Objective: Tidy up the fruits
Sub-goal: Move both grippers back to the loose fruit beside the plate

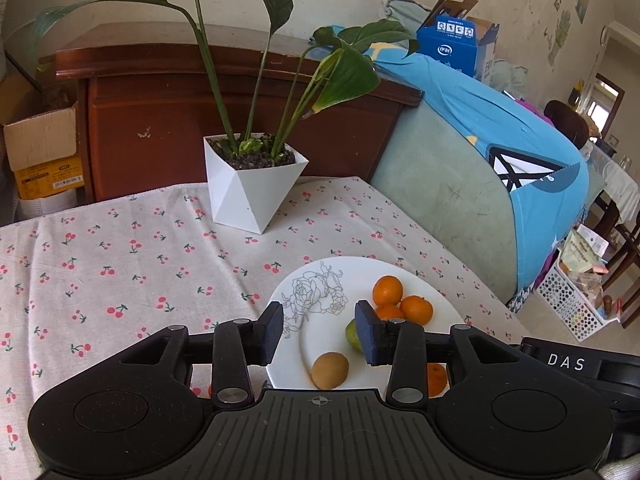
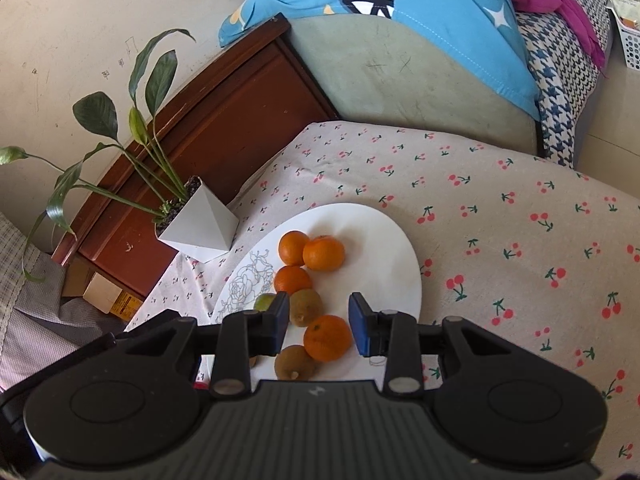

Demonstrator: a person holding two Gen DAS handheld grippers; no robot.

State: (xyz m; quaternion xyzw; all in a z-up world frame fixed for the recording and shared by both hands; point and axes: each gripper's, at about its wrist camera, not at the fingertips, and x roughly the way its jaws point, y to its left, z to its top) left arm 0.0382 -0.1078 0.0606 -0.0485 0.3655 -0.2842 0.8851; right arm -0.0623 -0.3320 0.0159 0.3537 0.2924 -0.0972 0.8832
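A white plate [image 1: 320, 344] with a rose drawing sits on the cherry-print tablecloth and also shows in the right wrist view [image 2: 384, 240]. On it lie several oranges [image 2: 323, 254], two brown kiwis [image 2: 305, 307] and a green lime [image 2: 264, 302]. My left gripper [image 1: 320, 330] is open above the plate, with a kiwi [image 1: 330, 370] below it and the lime [image 1: 354, 336] partly hidden behind its right finger. My right gripper [image 2: 318, 326] is open above the plate, its fingers either side of an orange [image 2: 327, 338] and apart from it.
A white angular plant pot [image 1: 250, 184] stands at the table's far side, its long leaves reaching over the table. A brown wooden cabinet [image 1: 224, 112] stands behind. A sofa with a blue cloth [image 1: 500, 152] borders the table's right. A cardboard box [image 1: 40, 148] is far left.
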